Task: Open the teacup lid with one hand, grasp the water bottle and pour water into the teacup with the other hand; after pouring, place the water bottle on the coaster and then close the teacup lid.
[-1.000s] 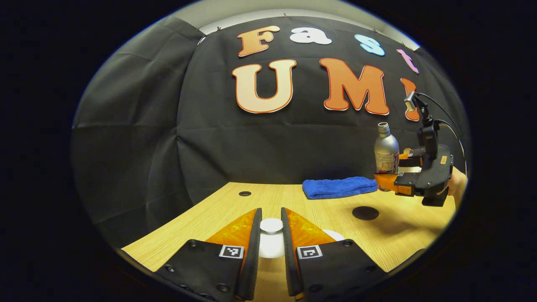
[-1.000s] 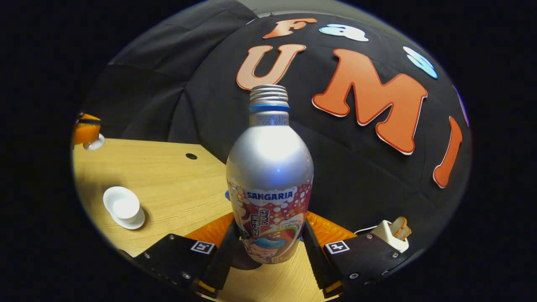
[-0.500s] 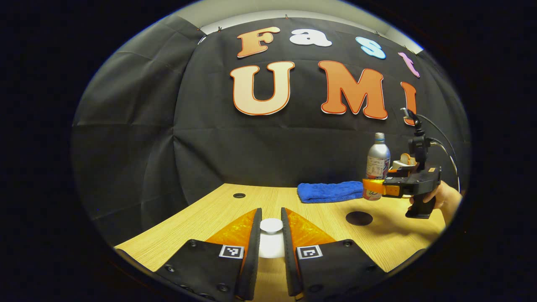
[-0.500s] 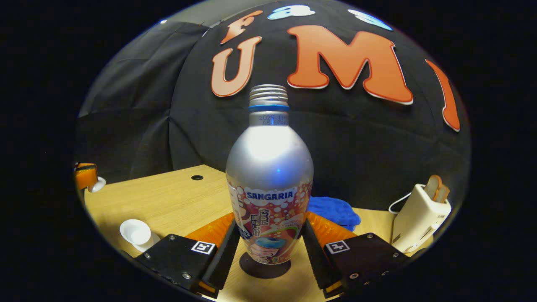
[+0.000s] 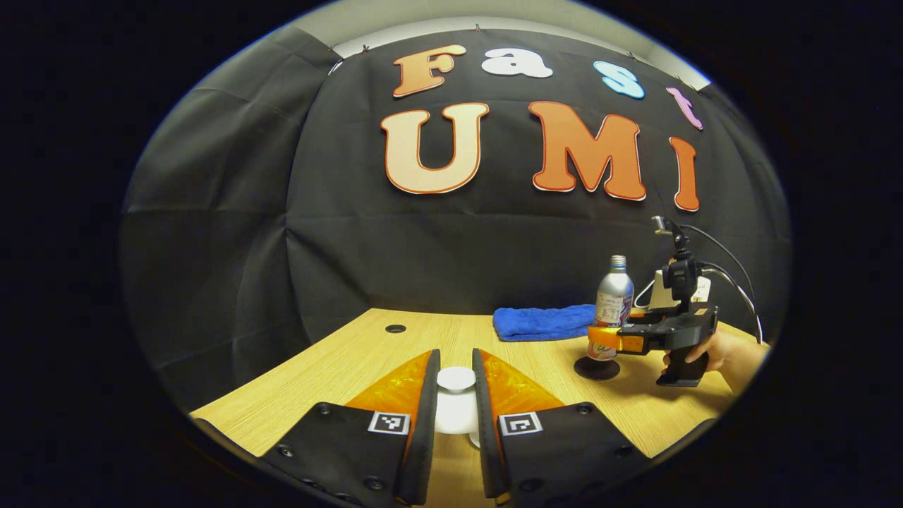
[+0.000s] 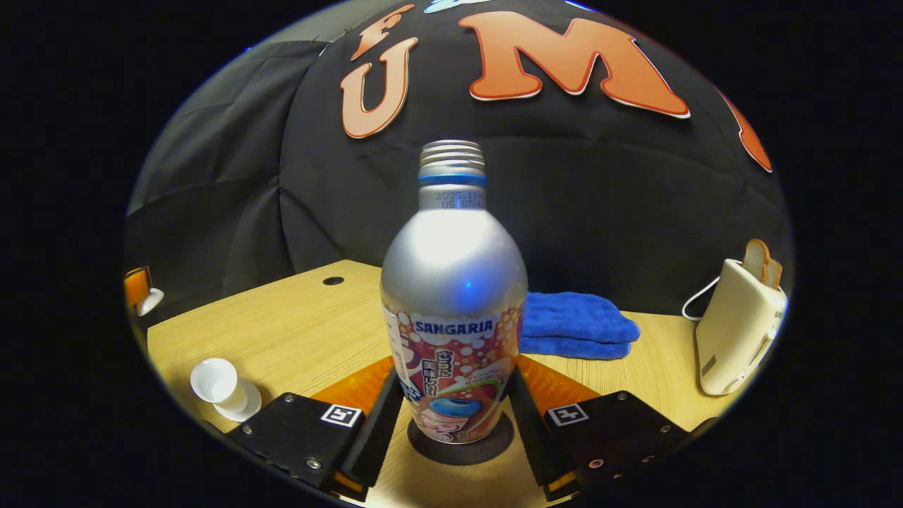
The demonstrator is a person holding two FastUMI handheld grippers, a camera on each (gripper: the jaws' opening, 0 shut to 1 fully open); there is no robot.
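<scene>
wooden table (image 6: 296, 324) before black cloth: right gripper (image 6: 451, 416) clamped the upright water bottle (image 6: 453, 310) standing on the dark coaster (image 6: 494, 441); left gripper (image 5: 456, 395) pinched the white teacup lid (image 5: 456, 379); teacup (image 6: 215, 381) uncovered on its saucer.

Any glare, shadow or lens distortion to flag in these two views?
Right gripper view: a bright glare patch on the bottle; fisheye curves the wall. Left gripper view: sharp, the table edge bows, and a soft shadow lies under the right gripper.

The water bottle (image 6: 453, 310) label reads "SANGARIA"; its neck carries a printed date code starting "2025".
</scene>
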